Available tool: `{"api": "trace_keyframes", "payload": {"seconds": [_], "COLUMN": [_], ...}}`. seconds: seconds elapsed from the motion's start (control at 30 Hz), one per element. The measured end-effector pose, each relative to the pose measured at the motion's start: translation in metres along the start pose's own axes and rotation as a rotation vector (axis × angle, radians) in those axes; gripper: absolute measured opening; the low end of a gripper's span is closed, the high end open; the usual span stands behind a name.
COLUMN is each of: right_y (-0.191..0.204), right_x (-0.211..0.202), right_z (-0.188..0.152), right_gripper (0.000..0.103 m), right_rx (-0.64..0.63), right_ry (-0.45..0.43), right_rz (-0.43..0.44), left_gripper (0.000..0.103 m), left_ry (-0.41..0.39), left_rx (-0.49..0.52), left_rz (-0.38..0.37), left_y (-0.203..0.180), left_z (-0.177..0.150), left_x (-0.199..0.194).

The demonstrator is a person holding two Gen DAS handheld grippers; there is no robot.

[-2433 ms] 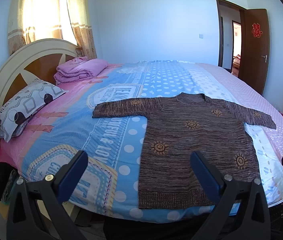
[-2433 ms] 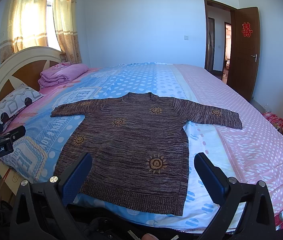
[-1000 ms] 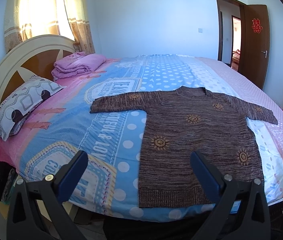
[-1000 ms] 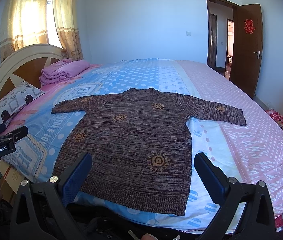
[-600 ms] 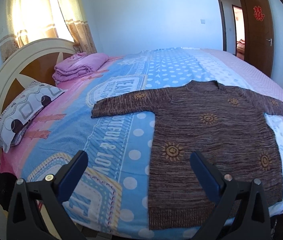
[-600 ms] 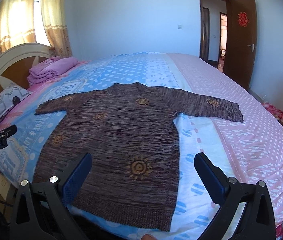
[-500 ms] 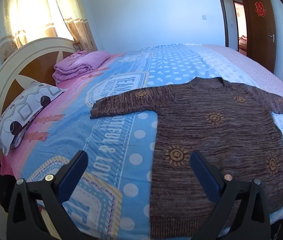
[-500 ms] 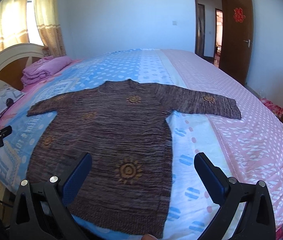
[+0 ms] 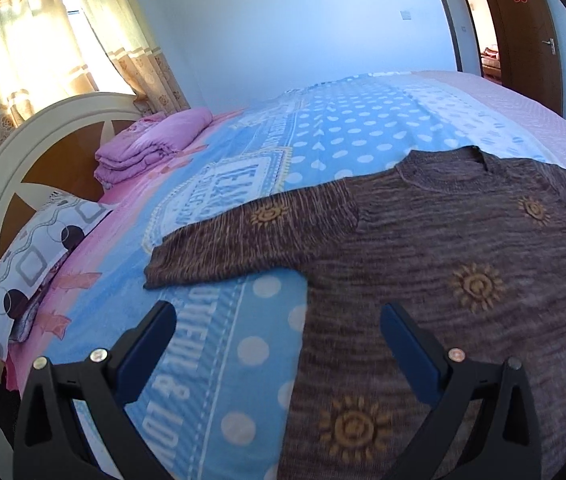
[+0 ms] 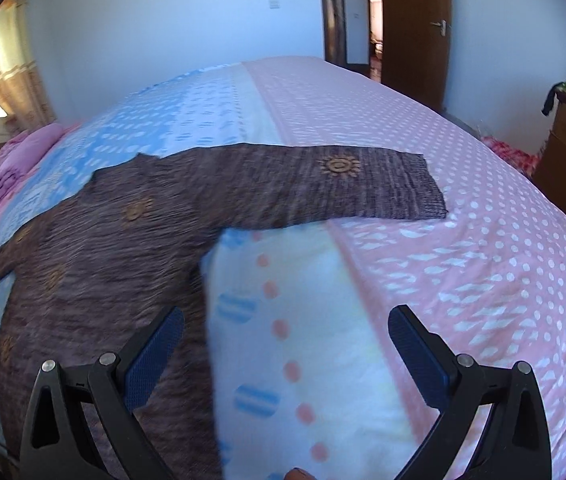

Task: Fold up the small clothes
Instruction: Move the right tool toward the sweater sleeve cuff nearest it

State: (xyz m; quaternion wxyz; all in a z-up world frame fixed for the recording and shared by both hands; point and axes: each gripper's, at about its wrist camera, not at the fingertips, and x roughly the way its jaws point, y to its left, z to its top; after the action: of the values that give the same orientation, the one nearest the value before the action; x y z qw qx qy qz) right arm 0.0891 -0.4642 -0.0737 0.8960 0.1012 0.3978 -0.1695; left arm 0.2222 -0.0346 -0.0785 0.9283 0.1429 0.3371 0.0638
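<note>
sweater (image 9: 463, 248) flat on bed (image 9: 243, 320), grippers open

I'm working in a home bedroom. A bed (image 9: 243, 360) with patterned sheets fills my view, with a round headboard (image 9: 43, 148), a pillow (image 9: 39, 248), window curtains (image 9: 43, 40) and a wooden door (image 10: 415, 32).

Left gripper (image 9: 277, 332) and right gripper (image 10: 285, 338), fingers spread wide, empty.
</note>
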Motion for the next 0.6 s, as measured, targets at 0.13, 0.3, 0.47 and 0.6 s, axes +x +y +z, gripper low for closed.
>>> {"api": "trace_keyframes", "payload": {"seconds": [0.13, 0.3, 0.47, 0.6], "right_y": [-0.023, -0.056, -0.097, -0.135], "right_x": [0.027, 0.053, 0.078, 0.098], "right_z": [0.021, 0.047, 0.073, 0.092], "right_gripper": [0.102, 0.102, 0.101, 0.097], "right_rx": [0.032, 0.076, 0.153, 0.256], "right_ry": [0.031, 0.051, 0.052, 0.061], "right_rz": [-0.049, -0.110, -0.152, -0.147], "left_gripper": [0.103, 0.103, 0.103, 0.103], "left_ry": [0.010, -0.003, 0.033, 0.070], "left_rx": [-0.016, -0.013, -0.023, -0.039], "left_rz": [0.014, 0.093, 0.149, 0.154], "left_y": [-0.005, -0.015, -0.014, -0.014], "left_z": [0.014, 0.029, 0.041, 0.045], "left_x": [0.028, 0.064, 0.102, 0.122]}}
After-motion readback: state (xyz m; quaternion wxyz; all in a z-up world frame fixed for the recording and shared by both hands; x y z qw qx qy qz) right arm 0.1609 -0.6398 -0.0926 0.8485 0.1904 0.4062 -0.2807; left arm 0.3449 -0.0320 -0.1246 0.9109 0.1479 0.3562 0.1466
